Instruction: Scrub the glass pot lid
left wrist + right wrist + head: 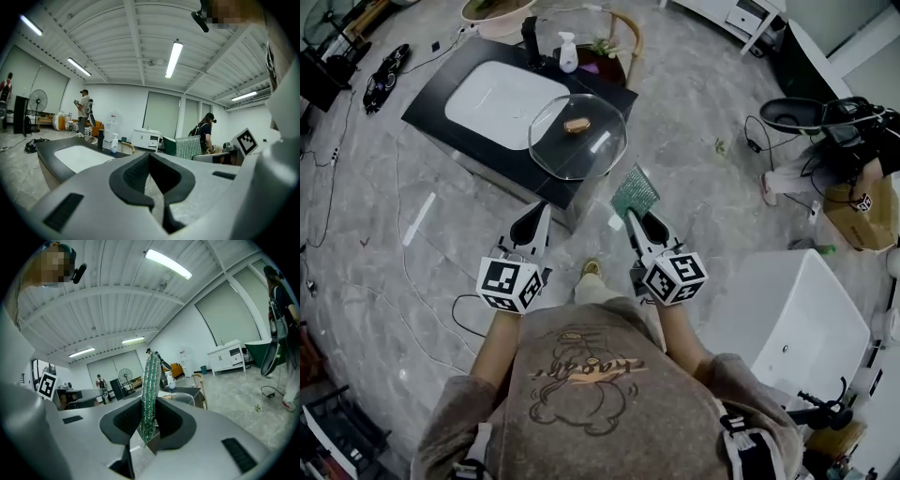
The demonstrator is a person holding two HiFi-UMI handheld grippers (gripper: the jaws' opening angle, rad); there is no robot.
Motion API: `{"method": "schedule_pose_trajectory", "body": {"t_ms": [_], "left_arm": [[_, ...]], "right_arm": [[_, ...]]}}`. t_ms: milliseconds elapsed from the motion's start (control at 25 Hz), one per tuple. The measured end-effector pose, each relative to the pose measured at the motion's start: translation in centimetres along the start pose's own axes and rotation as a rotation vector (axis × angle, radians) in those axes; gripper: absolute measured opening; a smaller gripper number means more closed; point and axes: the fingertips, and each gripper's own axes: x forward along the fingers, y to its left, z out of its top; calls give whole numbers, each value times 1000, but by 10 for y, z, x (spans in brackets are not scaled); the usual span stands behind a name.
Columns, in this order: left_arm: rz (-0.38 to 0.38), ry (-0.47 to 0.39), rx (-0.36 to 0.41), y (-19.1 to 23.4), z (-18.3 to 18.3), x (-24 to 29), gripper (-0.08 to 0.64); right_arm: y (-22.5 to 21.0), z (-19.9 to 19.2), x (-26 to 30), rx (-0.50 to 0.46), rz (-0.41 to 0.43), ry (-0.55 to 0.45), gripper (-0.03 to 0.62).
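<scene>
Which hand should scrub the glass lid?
Probably the right: the right gripper is already clamped on the green scrub pad, just short of the glass lid. The left gripper is shut and empty.

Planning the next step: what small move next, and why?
Probably carry the right claw forward until its green scrub pad reaches the glass lid: the pad is clamped but hangs short of the lid on the dark counter.

Both forearms reach forward side by side; left gripper [531, 217] sits closed and empty, right gripper [637, 220] pinches a green pad [635, 192].
</scene>
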Motion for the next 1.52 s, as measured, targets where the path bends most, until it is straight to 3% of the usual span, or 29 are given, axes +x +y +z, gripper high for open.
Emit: {"method": "schedule_pose_trajectory", "body": {"t_ms": [160, 320, 480, 640, 1160, 1520], "left_arm": [[55, -19, -6, 14, 6, 19, 6], [102, -26, -68, 31, 9, 32, 6], [111, -31, -77, 47, 16, 48, 6], [70, -8, -42, 58, 17, 71, 6], [-101, 18, -68, 122, 36, 138, 9], [-231, 37, -82, 138, 44, 168, 184]], "right_arm": [[-21, 12, 28, 2, 32, 6, 95], [-33, 22, 51, -15, 53, 30, 95], [-39, 25, 70, -10, 65, 53, 95], [-44, 22, 87, -7, 60, 69, 95], [-45, 44, 156, -8, -40, 47, 95], [-50, 48, 178, 9, -113, 34, 95]]}}
